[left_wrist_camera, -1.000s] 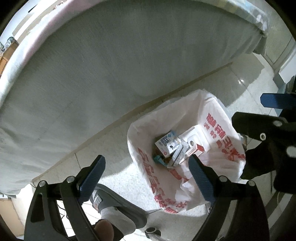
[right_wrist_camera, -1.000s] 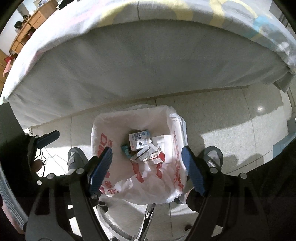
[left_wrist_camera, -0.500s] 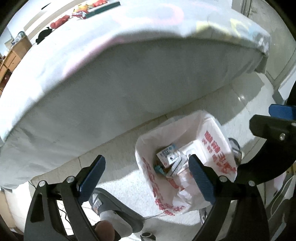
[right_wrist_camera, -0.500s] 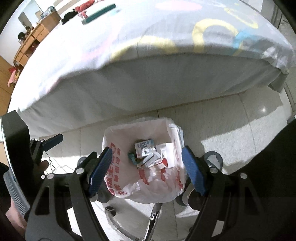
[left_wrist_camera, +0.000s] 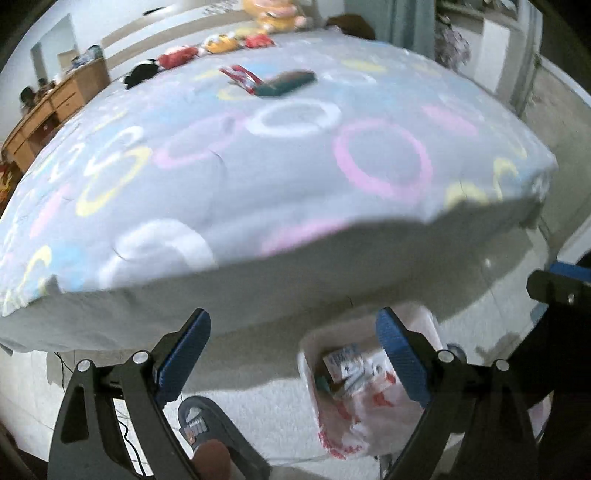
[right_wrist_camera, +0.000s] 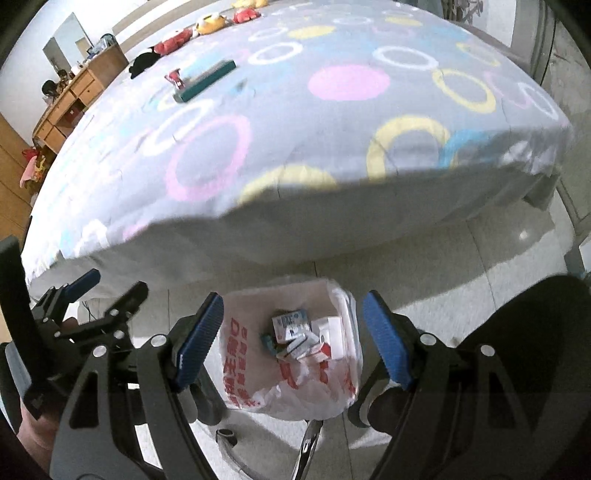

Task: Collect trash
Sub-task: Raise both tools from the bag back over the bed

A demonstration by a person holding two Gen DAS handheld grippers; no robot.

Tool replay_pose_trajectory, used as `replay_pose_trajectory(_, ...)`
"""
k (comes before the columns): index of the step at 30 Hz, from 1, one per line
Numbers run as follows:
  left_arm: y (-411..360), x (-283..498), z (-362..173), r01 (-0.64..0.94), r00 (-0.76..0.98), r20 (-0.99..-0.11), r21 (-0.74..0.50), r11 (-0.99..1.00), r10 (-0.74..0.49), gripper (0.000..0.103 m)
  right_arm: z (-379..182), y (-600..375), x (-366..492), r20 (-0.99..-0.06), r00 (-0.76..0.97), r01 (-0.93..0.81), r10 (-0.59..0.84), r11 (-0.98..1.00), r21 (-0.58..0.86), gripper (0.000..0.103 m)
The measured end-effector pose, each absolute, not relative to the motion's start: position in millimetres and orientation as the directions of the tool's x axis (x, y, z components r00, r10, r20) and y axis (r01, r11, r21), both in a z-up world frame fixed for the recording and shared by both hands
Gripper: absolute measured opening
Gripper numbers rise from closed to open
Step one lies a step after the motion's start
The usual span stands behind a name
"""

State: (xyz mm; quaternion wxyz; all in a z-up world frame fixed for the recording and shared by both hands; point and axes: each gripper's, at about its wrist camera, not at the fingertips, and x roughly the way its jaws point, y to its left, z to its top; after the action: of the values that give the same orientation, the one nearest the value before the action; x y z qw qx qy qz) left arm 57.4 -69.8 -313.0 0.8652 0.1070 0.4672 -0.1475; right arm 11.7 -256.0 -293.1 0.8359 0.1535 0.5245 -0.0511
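- Tongs on my left hand (left_wrist_camera: 293, 354) stand wide, the blue pads far from each other, and nothing is between them; they touch nothing.
- Right tongs (right_wrist_camera: 293, 339) are wide in the same way and hold nothing. In their own view the trash bag (right_wrist_camera: 258, 384) shows in the gap between the pads, but it lies lower, on the floor.
- I see the left tongs also in the right view, at the left edge (right_wrist_camera: 107, 291), with a hand (right_wrist_camera: 40, 432) under them.
- The trash bag is white plastic with red print and it stands open on the floor (right_wrist_camera: 480, 266), just beside the long side of the bed (right_wrist_camera: 332, 122).
- Inside the bag lie several small cartons and boxes (right_wrist_camera: 295, 332), one with blue and white print on top.
- On the bed, far from the bag, I see a dark green flat box (right_wrist_camera: 205, 81) and a small red thing (right_wrist_camera: 175, 78) just beside it.
- A row of plush toys (right_wrist_camera: 207, 24) lies along the far edge of the bed.
- The bed has a grey sheet with pink, yellow, white and blue rings.
- A grey slipper (left_wrist_camera: 207, 424) on a foot stands on the floor to the left of the bag.
- The floor is of pale shiny tiles.
- A wooden dresser with drawers (right_wrist_camera: 74, 92) stands at the far left wall.
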Motion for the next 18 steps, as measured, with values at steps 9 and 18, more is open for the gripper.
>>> replay_pose_trajectory(9,-40,91,-274,0.265,0.588,-0.794,0.005,0.964,-0.157,0.089,-260,-254,41,-0.868,0.494,0.226,0.052,0.956,0.186,0.077)
replay_pose_trajectory(18,-23,130,-252,0.205,0.627,-0.764,-0.026,0.978,-0.151,0.089,-229,-250,75,-0.843,0.537,0.213,0.031,0.962,0.171,0.078)
